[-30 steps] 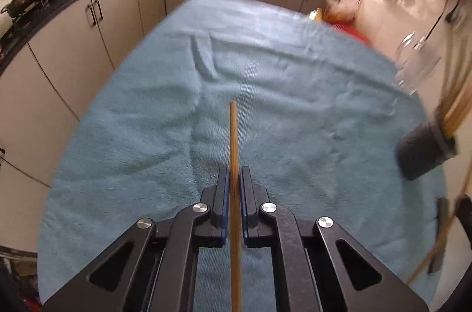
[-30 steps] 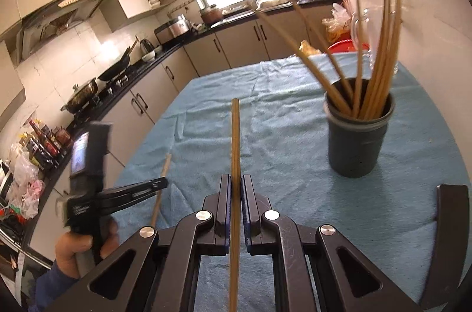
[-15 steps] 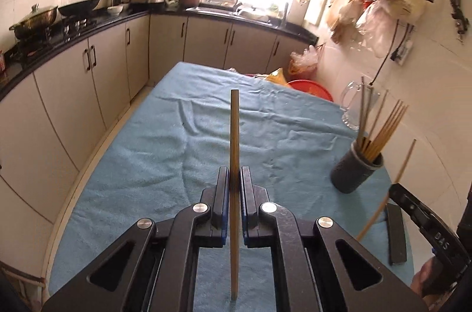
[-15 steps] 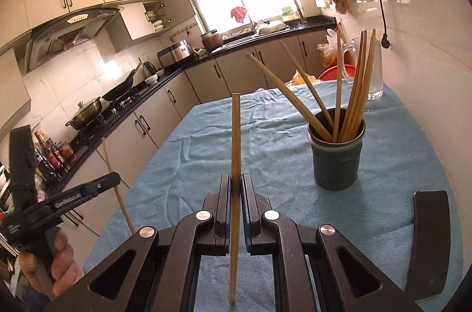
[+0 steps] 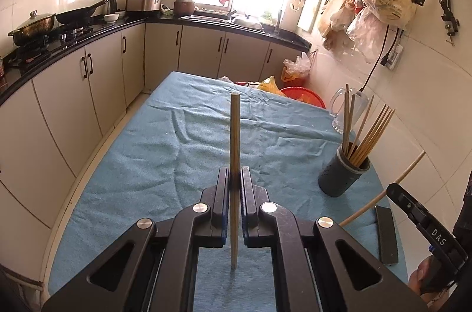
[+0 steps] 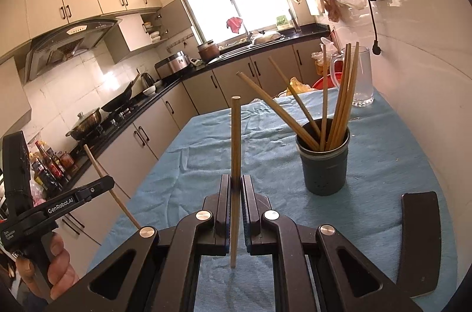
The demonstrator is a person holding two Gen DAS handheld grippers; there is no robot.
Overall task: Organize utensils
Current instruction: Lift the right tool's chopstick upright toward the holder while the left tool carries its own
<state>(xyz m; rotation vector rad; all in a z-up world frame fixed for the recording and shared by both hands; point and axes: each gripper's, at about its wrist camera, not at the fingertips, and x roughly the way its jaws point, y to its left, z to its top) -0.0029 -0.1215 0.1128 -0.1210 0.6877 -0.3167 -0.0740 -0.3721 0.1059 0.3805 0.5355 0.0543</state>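
Left gripper [image 5: 234, 179]: jaws clamped on a wooden chopstick [image 5: 235, 152]. Long axis runs along the fingers, far tip out beyond the pads, near end hanging free between the gripper arms. Held above the blue cloth [image 5: 165, 152], clear of it.

Right gripper [image 6: 235, 185]: same grip on a second chopstick [image 6: 235, 147], axis along the fingers, tip aimed ahead.

In the right wrist view, a hand [image 6: 57, 262] wraps the left tool's handle at lower left; its stick slants up and to the left there.

Just right of both grippers, a flat black slab [image 6: 419, 241] lies on the cloth.

Further on, right of centre, a dark grey holder [image 6: 324, 164] stands upright, chopsticks fanned inside, tips up.

Beyond it, by the wall, a clear glass jug [image 6: 361, 76].
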